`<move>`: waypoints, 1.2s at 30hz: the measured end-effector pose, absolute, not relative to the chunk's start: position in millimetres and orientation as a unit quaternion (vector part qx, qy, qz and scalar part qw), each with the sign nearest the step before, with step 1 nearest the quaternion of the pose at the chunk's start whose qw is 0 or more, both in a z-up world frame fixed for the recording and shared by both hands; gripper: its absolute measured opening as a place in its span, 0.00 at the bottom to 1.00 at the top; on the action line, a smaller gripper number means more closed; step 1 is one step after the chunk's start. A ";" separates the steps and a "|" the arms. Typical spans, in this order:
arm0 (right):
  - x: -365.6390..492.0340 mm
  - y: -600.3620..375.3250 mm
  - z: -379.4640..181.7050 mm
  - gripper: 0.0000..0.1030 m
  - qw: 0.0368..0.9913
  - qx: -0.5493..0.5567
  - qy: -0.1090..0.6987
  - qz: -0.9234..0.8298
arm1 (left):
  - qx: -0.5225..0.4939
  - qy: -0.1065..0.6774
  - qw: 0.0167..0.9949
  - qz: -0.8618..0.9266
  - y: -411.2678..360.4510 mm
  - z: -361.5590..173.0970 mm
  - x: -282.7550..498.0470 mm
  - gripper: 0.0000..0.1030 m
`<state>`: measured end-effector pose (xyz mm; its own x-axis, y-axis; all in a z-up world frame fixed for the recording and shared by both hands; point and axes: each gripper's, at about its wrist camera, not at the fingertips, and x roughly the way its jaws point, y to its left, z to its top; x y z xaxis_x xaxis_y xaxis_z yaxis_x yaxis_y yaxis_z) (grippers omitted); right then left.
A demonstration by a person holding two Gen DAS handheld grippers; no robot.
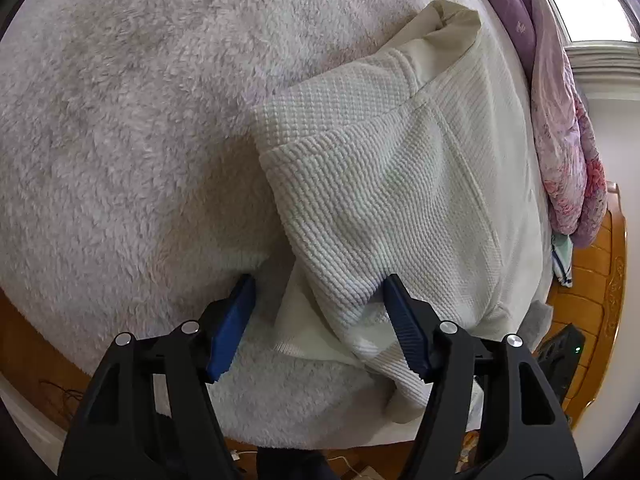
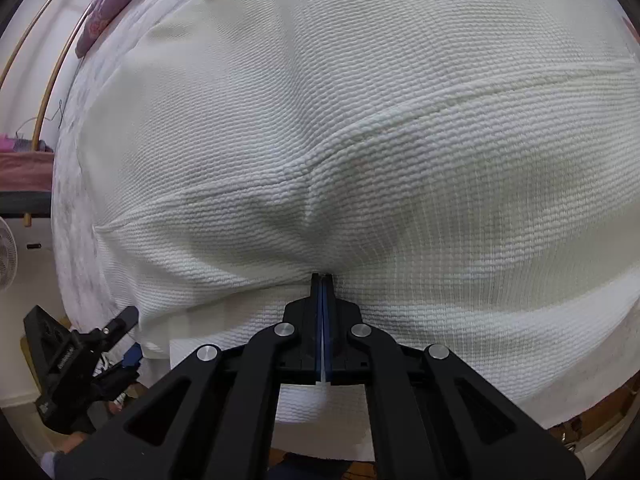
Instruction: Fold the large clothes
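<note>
A large cream knitted sweater (image 1: pixel 400 168) lies on a fluffy grey-white blanket (image 1: pixel 132 128) on a bed. In the left wrist view my left gripper (image 1: pixel 318 284) is open, its blue-padded fingers (image 1: pixel 232 320) on either side of a folded sleeve end near the bed's front edge. In the right wrist view the sweater (image 2: pixel 360 120) fills the frame. My right gripper (image 2: pixel 321 276) is shut on a pinch of the sweater's lower body, and the knit puckers toward it. The left gripper (image 2: pixel 120 320) shows at the lower left of that view.
A purple and pink floral quilt (image 1: pixel 560 120) is heaped along the far right of the bed. A wooden bed frame (image 1: pixel 600 272) and floor lie beyond it. A white fan (image 2: pixel 8 252) and a window (image 1: pixel 592 8) stand at the edges.
</note>
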<state>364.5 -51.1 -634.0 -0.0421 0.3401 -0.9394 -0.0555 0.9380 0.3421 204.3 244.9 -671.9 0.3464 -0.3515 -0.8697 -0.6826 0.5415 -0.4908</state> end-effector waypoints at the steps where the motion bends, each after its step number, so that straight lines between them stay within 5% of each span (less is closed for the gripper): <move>1: 364.5 -50.6 -634.7 0.00 0.686 0.097 0.707 0.145 | -0.452 0.565 0.680 0.121 244.4 -670.8 204.1 0.64; 11: 348.0 -58.7 -624.6 0.03 0.691 0.109 0.700 0.140 | -0.377 0.594 0.705 0.091 225.3 -652.4 235.6 0.14; 18: 362.3 -58.6 -584.4 0.06 0.733 0.095 0.651 0.174 | -0.374 0.569 0.728 0.082 221.2 -616.6 232.2 0.09; 22: 371.5 -51.3 -634.0 0.04 0.692 0.074 0.695 0.182 | -0.352 0.545 0.757 0.074 208.0 -582.3 238.8 0.06; 36: 398.7 -163.0 -589.7 0.17 0.715 0.156 0.637 0.241 | -0.245 0.498 0.830 0.046 49.3 -504.7 307.4 0.06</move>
